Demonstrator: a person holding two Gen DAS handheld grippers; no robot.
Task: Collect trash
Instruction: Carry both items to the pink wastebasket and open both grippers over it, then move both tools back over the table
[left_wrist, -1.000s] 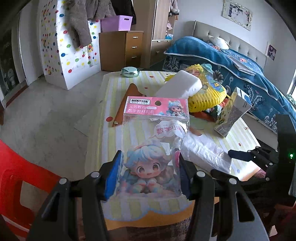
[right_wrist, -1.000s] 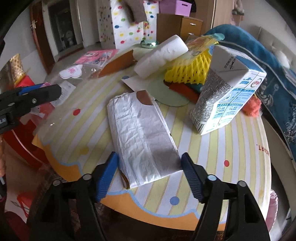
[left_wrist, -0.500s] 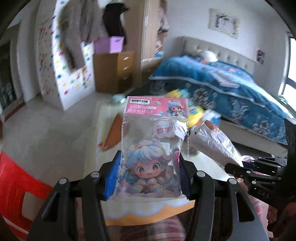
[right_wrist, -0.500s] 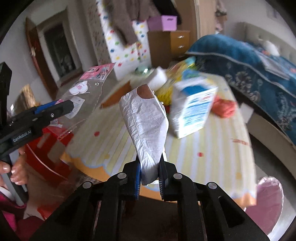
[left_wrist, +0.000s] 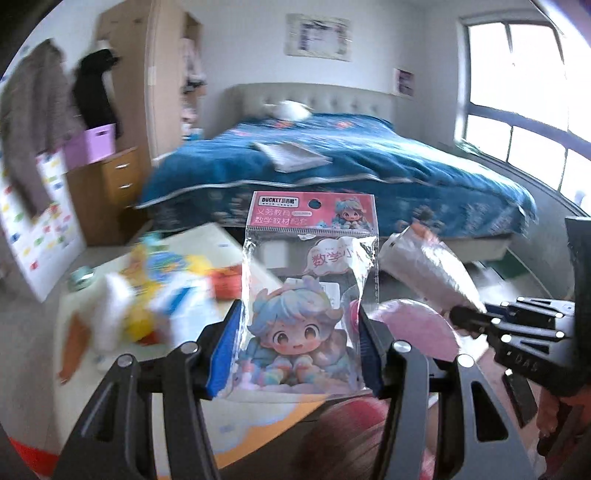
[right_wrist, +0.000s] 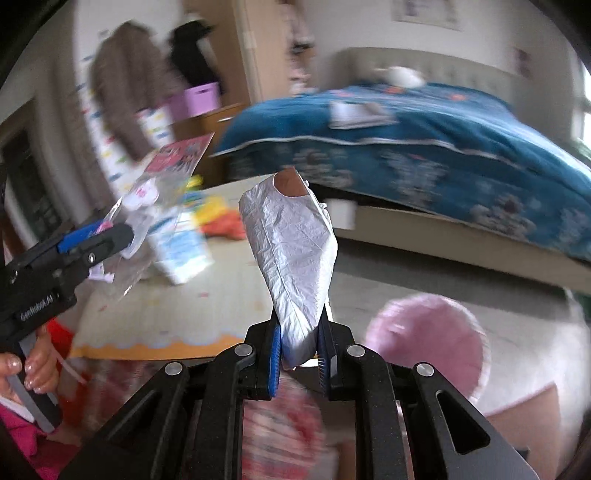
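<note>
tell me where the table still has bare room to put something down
Bare: the near striped stretch of the table, between its scalloped front edge and the milk carton. Crowded: the far side, around the carton, the orange net and the yellow wrapper.

Your packet (left_wrist: 310, 295) shows a pink header and a blue-haired cartoon child; your crumpled wrapper (right_wrist: 295, 251) is silvery white, brown at its tip. Behind lie a blue patterned bedspread (left_wrist: 369, 166) and a yellow-striped tablecloth (right_wrist: 207, 306).

Cartoon packet (left_wrist: 310, 295), crumpled white bag (right_wrist: 295, 254), both aloft
</note>
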